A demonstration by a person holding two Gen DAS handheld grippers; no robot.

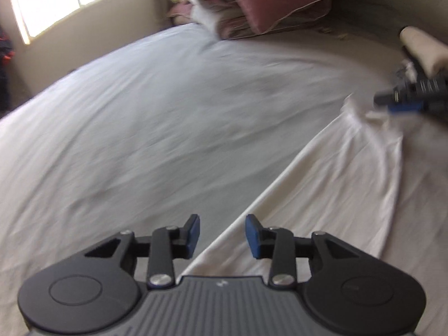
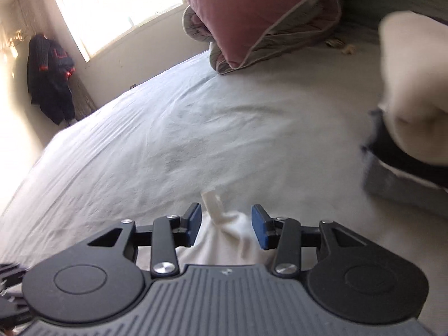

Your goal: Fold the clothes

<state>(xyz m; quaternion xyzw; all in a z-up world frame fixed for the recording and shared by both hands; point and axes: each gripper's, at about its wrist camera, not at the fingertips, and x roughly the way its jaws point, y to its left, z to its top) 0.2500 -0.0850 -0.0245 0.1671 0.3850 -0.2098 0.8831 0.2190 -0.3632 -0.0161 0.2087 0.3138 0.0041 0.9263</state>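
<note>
My left gripper [image 1: 222, 233] hangs over the near part of the bed [image 1: 140, 117], its blue-padded fingers [image 1: 193, 233] spread wide with nothing between them. Just under and to the right of it lies the white garment [image 1: 322, 190], spread flat on the pale sheet, one long straight edge running from beside my fingers up toward the far right. At that far end the cloth bunches into a small peak where my right gripper [image 1: 403, 102] sits, blurred; from this side I cannot tell how its fingers stand.

From the right wrist, my right gripper [image 2: 226, 228] has its fingers [image 2: 259, 229] set wide apart, and a rumpled bit of the white garment [image 2: 224, 240] lies in the gap between them without either pad pressing on it. A little white tab [image 2: 212, 203] of the cloth sticks up just past the fingertips.

At the far end of the bed a pink pillow [image 2: 252, 16] leans on folded bedding. A dark jacket [image 2: 50, 81] hangs by the wall at the far left, below the bright window [image 2: 120, 8].
</note>
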